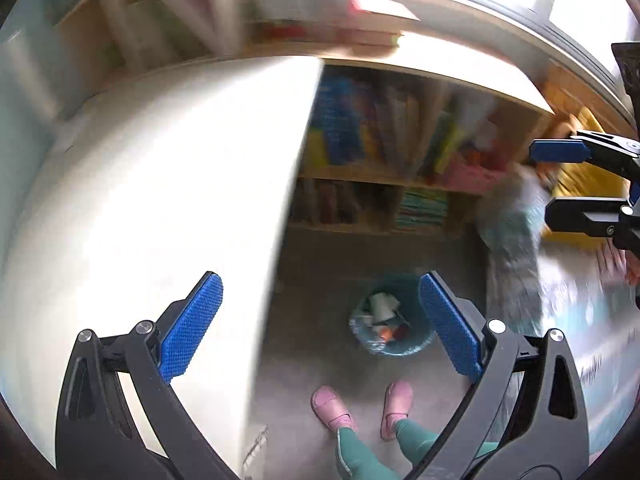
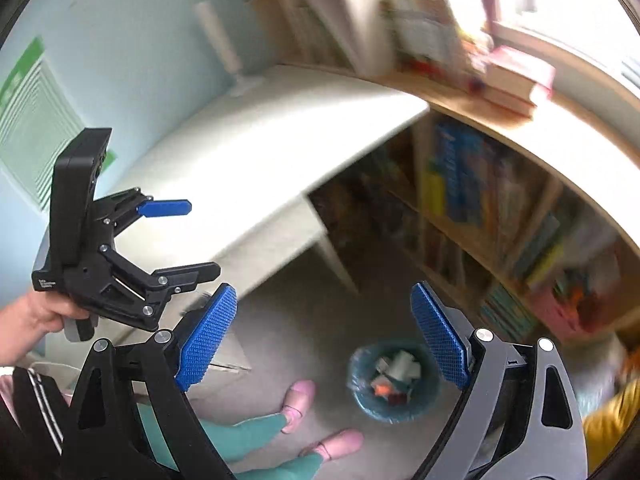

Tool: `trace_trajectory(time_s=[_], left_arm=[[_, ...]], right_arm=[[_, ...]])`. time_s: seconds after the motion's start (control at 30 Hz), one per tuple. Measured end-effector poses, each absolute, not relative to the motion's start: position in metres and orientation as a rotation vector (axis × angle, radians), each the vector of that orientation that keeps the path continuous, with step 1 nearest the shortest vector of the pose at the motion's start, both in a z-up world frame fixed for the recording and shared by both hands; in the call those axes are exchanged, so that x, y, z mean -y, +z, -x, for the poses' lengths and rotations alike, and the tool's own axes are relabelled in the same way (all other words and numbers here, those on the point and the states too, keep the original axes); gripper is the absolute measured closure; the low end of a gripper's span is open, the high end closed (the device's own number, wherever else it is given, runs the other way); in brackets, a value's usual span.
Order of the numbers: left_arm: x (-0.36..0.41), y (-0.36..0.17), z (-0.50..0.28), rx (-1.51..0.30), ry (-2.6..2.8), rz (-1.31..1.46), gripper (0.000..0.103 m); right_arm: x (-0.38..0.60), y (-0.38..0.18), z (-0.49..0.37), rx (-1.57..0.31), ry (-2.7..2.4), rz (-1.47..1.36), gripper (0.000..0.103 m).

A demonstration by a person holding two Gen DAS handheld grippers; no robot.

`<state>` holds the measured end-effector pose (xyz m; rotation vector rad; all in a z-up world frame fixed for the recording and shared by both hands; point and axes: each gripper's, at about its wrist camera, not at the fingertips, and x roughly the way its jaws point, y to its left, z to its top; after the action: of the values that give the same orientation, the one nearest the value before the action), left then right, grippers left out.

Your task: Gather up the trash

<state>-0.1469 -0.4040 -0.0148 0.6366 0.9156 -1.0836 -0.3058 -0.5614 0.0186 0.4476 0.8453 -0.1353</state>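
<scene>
Both my grippers are spread wide with nothing in them. My left gripper (image 1: 320, 324) hangs over the floor by the white desk (image 1: 160, 184); my right gripper (image 2: 324, 336) is beside it. The teal trash bin (image 2: 394, 380) sits on the floor just ahead of my pink slippers (image 1: 332, 408), holding crumpled trash (image 2: 394, 372), near the bookshelf (image 2: 500, 216).

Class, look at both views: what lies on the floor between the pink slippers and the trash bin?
Nothing: bare grey floor separates the slippers from the bin in both wrist views.
</scene>
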Motion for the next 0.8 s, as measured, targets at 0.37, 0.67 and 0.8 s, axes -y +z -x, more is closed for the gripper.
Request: trace_trajectory(time_s=[0.37, 0.67, 0.8], left_arm=[[0.218, 0.012, 0.06, -0.958, -0.533, -0.21, 0.007], [0.078, 0.011, 0.027, -0.943, -0.209, -0.015, 0.007], [0.044, 0.008, 0.017, -0.942, -0.122, -0.015, 0.007]], right_arm=[[0.454, 0.046, 0.157, -0.87, 0.265, -0.222, 0.015], [0.335, 0.044, 0.06, -0.897, 0.51, -0.089, 0.015], [0.296, 0.044, 0.03, -0.901, 0.548, -0.045, 0.015]])
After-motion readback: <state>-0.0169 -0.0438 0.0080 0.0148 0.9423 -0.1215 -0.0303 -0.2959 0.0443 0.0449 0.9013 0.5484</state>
